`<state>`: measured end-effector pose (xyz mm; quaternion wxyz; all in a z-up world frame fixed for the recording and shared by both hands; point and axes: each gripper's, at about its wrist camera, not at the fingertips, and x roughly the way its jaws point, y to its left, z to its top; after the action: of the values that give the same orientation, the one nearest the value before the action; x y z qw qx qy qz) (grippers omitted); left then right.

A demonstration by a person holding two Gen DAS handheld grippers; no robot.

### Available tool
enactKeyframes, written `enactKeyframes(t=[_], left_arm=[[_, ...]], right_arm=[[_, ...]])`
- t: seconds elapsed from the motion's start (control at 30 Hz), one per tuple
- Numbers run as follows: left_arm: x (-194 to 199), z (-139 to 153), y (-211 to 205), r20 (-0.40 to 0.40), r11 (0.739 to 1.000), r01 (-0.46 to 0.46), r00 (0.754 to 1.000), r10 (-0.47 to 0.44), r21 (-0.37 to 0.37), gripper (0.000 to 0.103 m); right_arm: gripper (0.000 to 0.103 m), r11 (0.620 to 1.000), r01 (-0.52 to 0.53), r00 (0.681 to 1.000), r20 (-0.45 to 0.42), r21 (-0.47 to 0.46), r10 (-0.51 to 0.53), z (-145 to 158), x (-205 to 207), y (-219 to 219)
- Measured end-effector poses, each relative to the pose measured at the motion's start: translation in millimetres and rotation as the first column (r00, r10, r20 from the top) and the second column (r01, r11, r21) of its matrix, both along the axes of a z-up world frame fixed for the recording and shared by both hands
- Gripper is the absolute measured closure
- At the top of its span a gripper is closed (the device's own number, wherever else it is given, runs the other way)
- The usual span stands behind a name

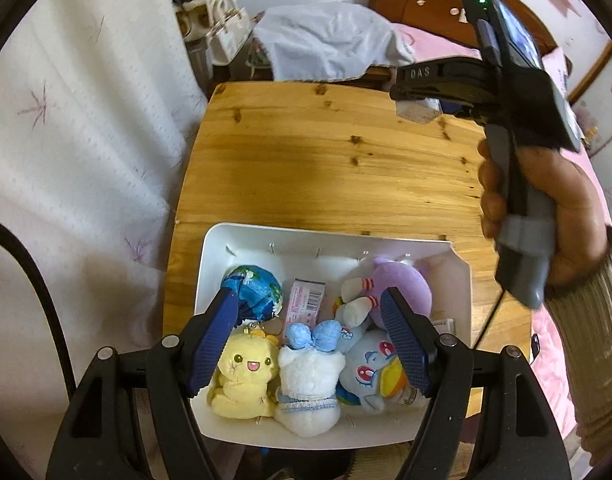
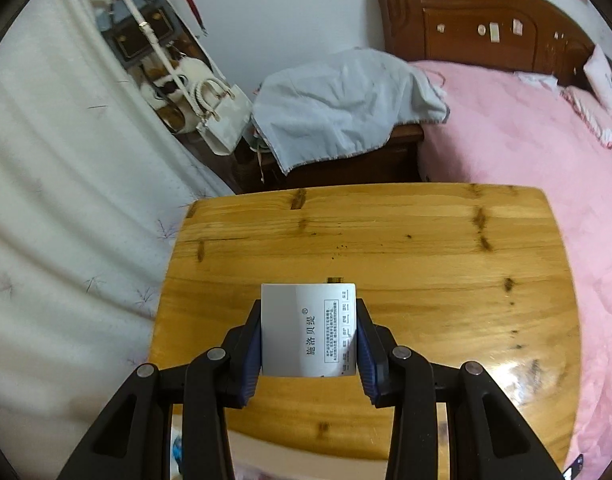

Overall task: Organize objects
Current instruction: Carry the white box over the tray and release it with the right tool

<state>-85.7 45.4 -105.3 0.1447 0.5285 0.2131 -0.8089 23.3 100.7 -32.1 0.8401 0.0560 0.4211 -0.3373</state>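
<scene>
My left gripper [image 1: 309, 332] covers parts of the globe ball [image 1: 254, 293] and blue plush [image 1: 371, 372] in the white bin [image 1: 266, 242]. At lower centre of the right view, print on the white box [image 2: 302, 328] is too small to read.

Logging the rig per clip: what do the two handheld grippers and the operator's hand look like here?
Both grippers, left gripper and right gripper, have black angular linkages with silver pivot pins and dark blue textured pads. The right one has a grey handle, a "DAS" marking and a green light. The hand is bare, with a beige ribbed sleeve.
</scene>
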Motion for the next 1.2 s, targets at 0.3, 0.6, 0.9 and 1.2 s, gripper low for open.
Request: enactKeyframes(t=[0.3, 0.6, 0.9, 1.2], left_arm=[[21, 22, 2, -0.061, 0.999, 0.041, 0.997, -0.042, -0.024, 0.026], [38, 26, 5, -0.079, 0.997, 0.076, 0.994, -0.078, -0.021, 0.026], [45, 19, 10, -0.071, 0.995, 0.100, 0.992, -0.100, 0.003, 0.026], [51, 14, 18, -0.069, 0.992, 0.124, 0.990, -0.122, 0.027, 0.026]], right_arm=[[0.062, 0.996, -0.034, 0.999, 0.009, -0.080, 0.035, 18, -55, 66], [0.062, 0.987, -0.053, 0.999, -0.010, -0.153, 0.052, 20, -101, 116], [0.062, 0.986, -0.039, 0.994, -0.111, -0.160, 0.022, -14, -149, 144], [0.044, 0.991, -0.008, 0.985, -0.170, -0.133, -0.015, -40, -175, 157]])
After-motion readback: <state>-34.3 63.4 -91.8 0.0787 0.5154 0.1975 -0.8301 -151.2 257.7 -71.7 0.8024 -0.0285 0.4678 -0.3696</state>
